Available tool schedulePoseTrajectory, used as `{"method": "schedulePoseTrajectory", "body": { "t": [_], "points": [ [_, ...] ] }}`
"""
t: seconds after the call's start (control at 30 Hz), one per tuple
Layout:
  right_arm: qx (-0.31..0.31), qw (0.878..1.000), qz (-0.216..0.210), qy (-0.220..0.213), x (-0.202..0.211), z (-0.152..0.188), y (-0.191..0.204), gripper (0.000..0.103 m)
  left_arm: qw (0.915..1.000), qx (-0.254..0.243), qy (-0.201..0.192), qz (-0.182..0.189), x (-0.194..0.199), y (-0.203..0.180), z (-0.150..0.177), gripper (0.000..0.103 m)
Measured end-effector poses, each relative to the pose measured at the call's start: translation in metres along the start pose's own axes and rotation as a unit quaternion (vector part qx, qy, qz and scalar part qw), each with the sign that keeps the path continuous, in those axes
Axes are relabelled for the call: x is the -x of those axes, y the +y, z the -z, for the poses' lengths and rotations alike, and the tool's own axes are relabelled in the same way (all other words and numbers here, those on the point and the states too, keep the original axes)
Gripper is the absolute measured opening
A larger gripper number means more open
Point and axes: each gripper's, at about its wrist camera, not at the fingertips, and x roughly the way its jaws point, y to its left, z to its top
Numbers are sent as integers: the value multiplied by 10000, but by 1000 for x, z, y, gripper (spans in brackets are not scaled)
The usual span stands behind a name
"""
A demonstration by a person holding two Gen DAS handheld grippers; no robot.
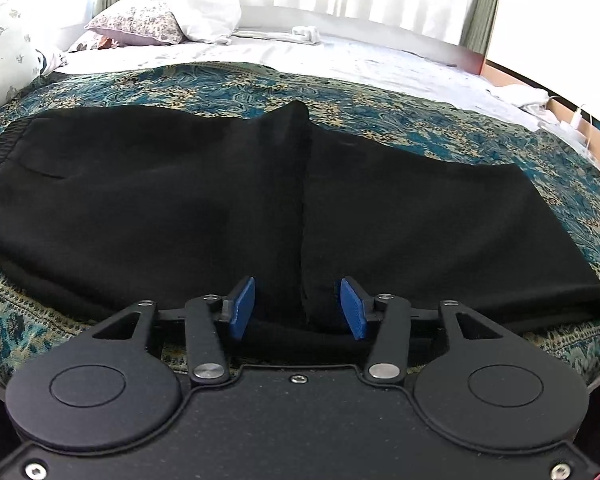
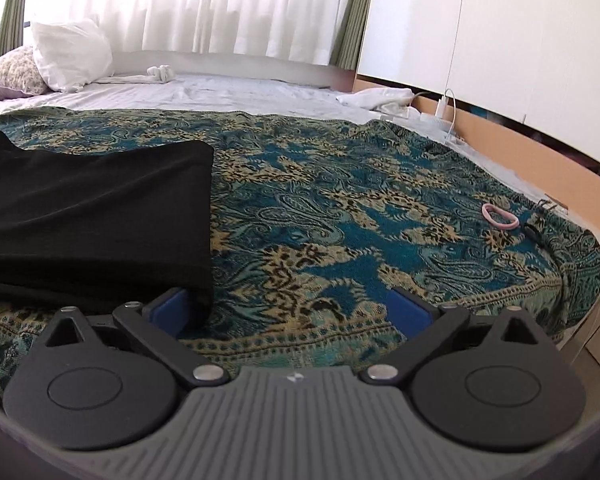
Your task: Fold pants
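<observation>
the left tool [image 1: 298, 308] sits low over the near edge of the bed, its blue pads [image 1: 242, 306] partly apart. the near hem of the black pants [image 1: 228, 200] lies between them, and neither pad presses on the cloth. the right tool [image 2: 290, 312] is spread wide over the patterned blanket [image 2: 340, 220], holding nothing; its left pad [image 2: 168, 308] sits just beside the near right corner of the pants, whether touching i cannot tell, and the other pad is over bare blanket.

the pants lie flat on the blanket along the near edge of the bed, folded over on themselves, with a fold line running from the near hem away toward the far edge. the elastic waistband [image 1: 4, 140] is at the left end, and the squared end lies toward the right.

further right on the blanket, near the right edge of the bed, lies a pink hair tie [image 2: 500, 216]. beyond the blanket is a pale sheet [image 1: 340, 60], then pillows [image 1: 140, 22] at the far left corner, and a white curtain [image 2: 220, 4] behind the bed.
</observation>
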Motion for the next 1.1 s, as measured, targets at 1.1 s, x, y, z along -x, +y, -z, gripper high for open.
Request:
{"method": "schedulePoseTrajectory", "body": {
  "t": [1.1],
  "points": [
    [508,9710,-2299,-422,28,-46,201,102,9965,341,-182,-738,16,84,-12,49]
  ]
}}
